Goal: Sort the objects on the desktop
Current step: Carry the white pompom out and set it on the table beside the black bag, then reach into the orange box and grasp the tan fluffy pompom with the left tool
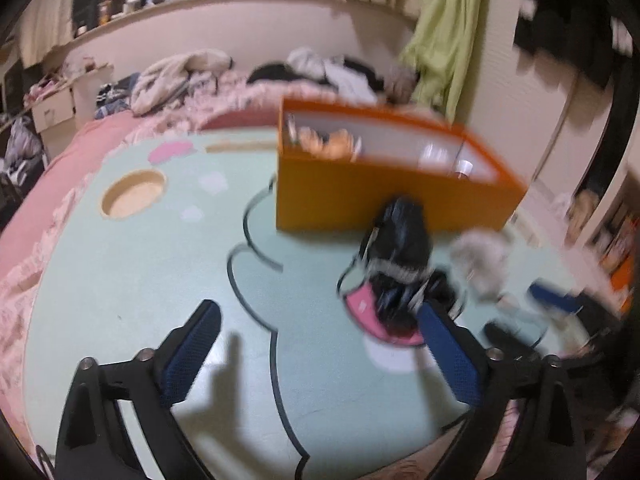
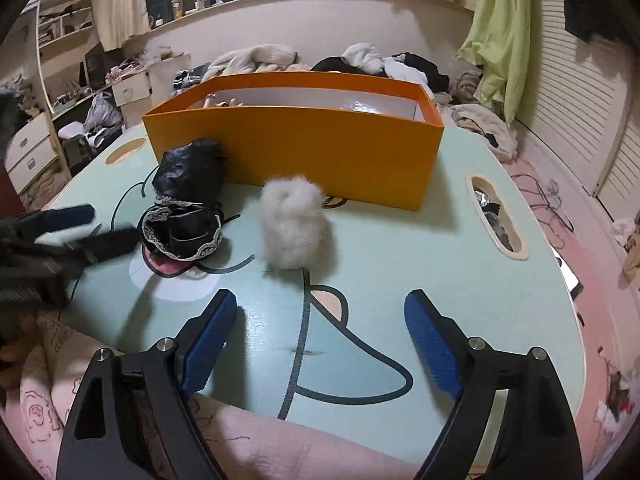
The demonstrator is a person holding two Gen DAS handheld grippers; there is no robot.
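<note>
Through the left wrist camera, blurred by motion, we are seeing our left gripper (image 1: 320, 344) with its fingers spread wide and holding nothing, hovering low over the pale green worktop (image 1: 140, 280). The black lace-trimmed fabric bundle (image 1: 396, 248) is lying at about one o'clock from us, just in front of the orange box (image 1: 360, 200). The white fluffy piece (image 1: 484, 264) is sitting at two o'clock, beside the bundle. Some items are already lying inside the box, though we cannot make out what they are.

Through the right wrist camera, we are holding our right gripper (image 2: 320, 332) low and level near the worktop's near edge, fingers released and empty. The white fluffy piece (image 2: 294, 224) is resting straight ahead at twelve o'clock, apart from the box wall (image 2: 320, 152) behind it. The black bundle (image 2: 188, 208) is lying at ten o'clock, with the left gripper (image 2: 80, 224) reaching in just beside it at nine o'clock.

We are judging both pieces to be light, soft and easily squashed. The fluff looks best pinched across its middle; the black fabric is likely slippery, so we would be gathering a thick fold rather than its lace edge.
</note>
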